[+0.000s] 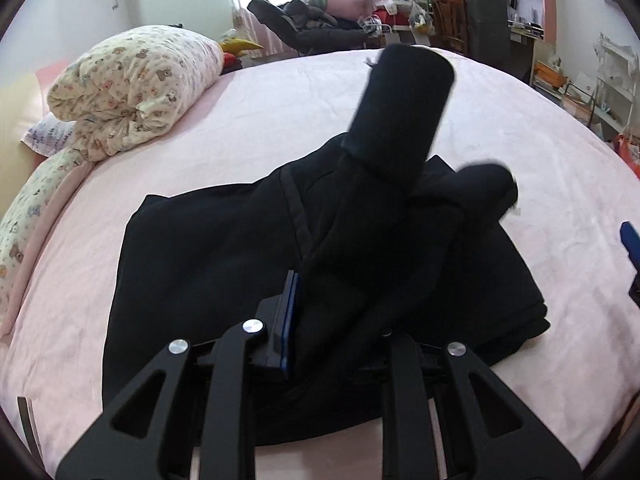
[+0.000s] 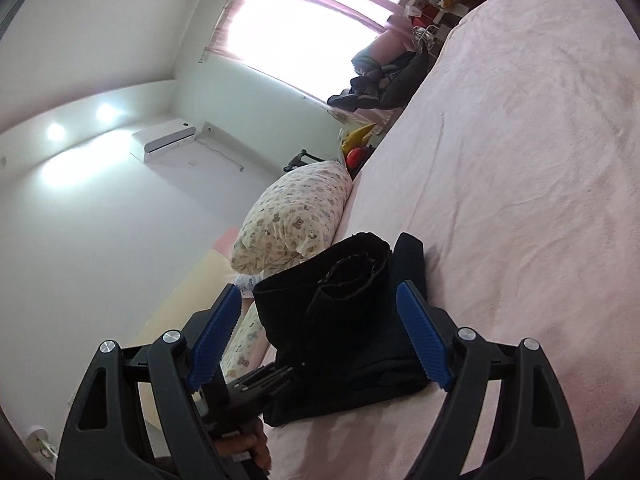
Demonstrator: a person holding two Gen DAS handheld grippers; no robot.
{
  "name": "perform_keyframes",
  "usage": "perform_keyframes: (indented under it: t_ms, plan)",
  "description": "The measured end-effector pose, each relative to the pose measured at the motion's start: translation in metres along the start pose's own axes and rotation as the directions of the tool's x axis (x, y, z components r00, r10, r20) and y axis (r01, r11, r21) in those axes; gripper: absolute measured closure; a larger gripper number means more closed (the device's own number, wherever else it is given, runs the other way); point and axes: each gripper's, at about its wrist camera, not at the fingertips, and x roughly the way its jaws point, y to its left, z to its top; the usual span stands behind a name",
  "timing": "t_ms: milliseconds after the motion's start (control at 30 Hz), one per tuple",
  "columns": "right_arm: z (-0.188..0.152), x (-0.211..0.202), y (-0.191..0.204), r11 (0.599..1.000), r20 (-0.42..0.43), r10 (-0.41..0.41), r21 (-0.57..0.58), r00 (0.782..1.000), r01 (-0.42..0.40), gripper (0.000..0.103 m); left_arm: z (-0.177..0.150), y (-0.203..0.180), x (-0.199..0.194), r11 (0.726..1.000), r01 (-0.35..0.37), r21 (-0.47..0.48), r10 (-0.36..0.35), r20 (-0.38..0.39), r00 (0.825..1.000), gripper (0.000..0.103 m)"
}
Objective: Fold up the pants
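Note:
Black pants [image 1: 208, 280] lie partly folded on the pink bed [image 1: 280, 120]. My left gripper [image 1: 320, 312] is shut on a fold of the pants and lifts it; a pant leg end [image 1: 404, 108] stands up from the jaws and hides the right finger. The right wrist view is tilted sideways. There my right gripper [image 2: 320, 340] is open and empty, its blue pads [image 2: 424, 344] on either side of the pants [image 2: 344, 320] just in front. The left gripper [image 2: 248, 396] and the hand holding it show below the pants. A blue tip of the right gripper [image 1: 630, 240] shows at the right edge.
A rolled bear-print quilt [image 1: 132, 88] and pillow lie at the bed's left end [image 2: 292, 216]. Beyond the bed are a pile of dark clothes [image 1: 312, 20], a wooden chair [image 1: 448, 16], shelves [image 1: 520, 8] and a bright window [image 2: 304, 32].

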Motion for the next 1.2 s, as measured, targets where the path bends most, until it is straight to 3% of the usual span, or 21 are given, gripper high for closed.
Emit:
perform_keyframes:
  t_ms: [167,267,367,433,700,767,933,1067,1167,1200]
  plan:
    - [0.002,0.006,-0.002,1.000,0.000,-0.006,0.002,1.000,0.006,0.021,0.002,0.006,-0.008,0.999,-0.013,-0.042,0.014,0.017,1.000,0.085]
    - [0.002,0.008,-0.004,1.000,-0.001,-0.016,0.003,1.000,0.016,0.021,0.011,-0.001,-0.020,0.998,0.017,-0.067,-0.013,0.057,0.998,0.085]
    - [0.005,0.010,-0.006,1.000,0.007,-0.027,0.006,1.000,0.027,0.021,0.006,-0.028,-0.024,0.997,-0.001,0.073,-0.006,0.104,0.995,0.085]
    - [0.006,0.010,-0.010,0.999,0.009,-0.040,0.016,0.999,0.040,0.021,-0.007,-0.046,-0.013,0.984,-0.036,0.174,0.023,0.074,0.997,0.084]
    - [0.009,0.008,-0.016,0.998,0.018,-0.054,0.025,0.998,0.054,0.021,-0.027,-0.050,-0.004,0.978,-0.048,0.202,0.037,0.058,0.998,0.076]
    - [0.009,0.008,-0.017,0.998,0.011,-0.057,0.024,0.998,0.057,0.021,-0.029,-0.049,-0.002,0.974,-0.072,0.214,0.062,0.053,0.997,0.056]
    - [0.009,0.006,-0.017,0.996,0.008,-0.088,0.006,0.996,0.088,0.021,-0.034,-0.023,-0.014,0.991,-0.037,0.126,0.027,0.076,0.997,0.027]
    - [0.010,0.006,-0.020,0.993,0.013,-0.120,-0.011,0.993,0.120,0.022,-0.043,-0.008,-0.034,0.996,-0.017,0.093,0.006,0.117,0.993,0.020]
    - [0.007,0.009,-0.004,0.978,0.038,-0.160,-0.126,0.986,0.164,0.028,-0.052,0.008,-0.053,0.998,0.053,0.021,-0.055,0.151,0.987,0.016]
    - [0.006,0.010,0.005,0.967,0.053,-0.169,-0.182,0.984,0.176,0.029,-0.057,0.017,-0.065,0.995,0.101,-0.022,-0.094,0.193,0.977,0.013]
